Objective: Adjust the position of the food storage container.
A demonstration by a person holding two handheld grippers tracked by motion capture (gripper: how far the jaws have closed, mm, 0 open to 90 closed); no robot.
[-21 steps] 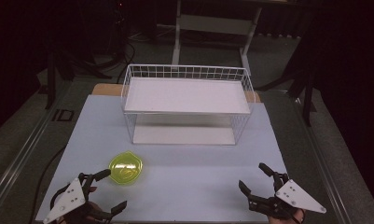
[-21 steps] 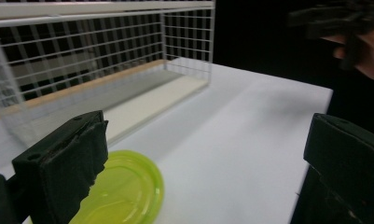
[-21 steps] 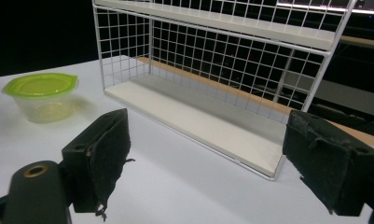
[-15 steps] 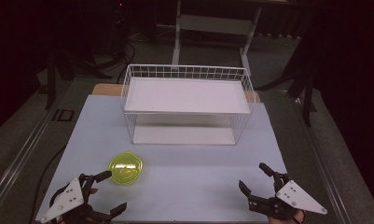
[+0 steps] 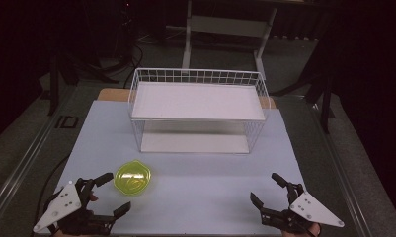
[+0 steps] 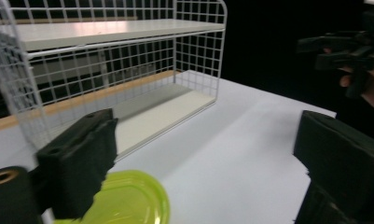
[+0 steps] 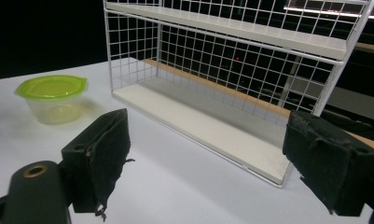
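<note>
A clear tub with a yellow-green lid (image 5: 133, 177) stands on the white table, near left. My left gripper (image 5: 115, 192) sits open just left of and in front of it at the table's near edge. The left gripper view has the lid (image 6: 128, 200) low down beside the left jaw, with nothing between the jaws (image 6: 205, 140). My right gripper (image 5: 264, 187) is open at the near right, holding nothing. From its own view (image 7: 205, 135) the tub (image 7: 54, 95) lies far to the left.
A white wire rack (image 5: 198, 106) with two shelves stands across the back middle of the table (image 5: 200, 197); it is also in the gripper views (image 6: 105, 79) (image 7: 231, 70). The right hand and its gripper (image 6: 348, 51) are at the far right of the left gripper view. Dark floor surrounds the table.
My left gripper has shifted slightly, its far jaw reaching a little closer to the tub. The right gripper and the tub have stayed put.
</note>
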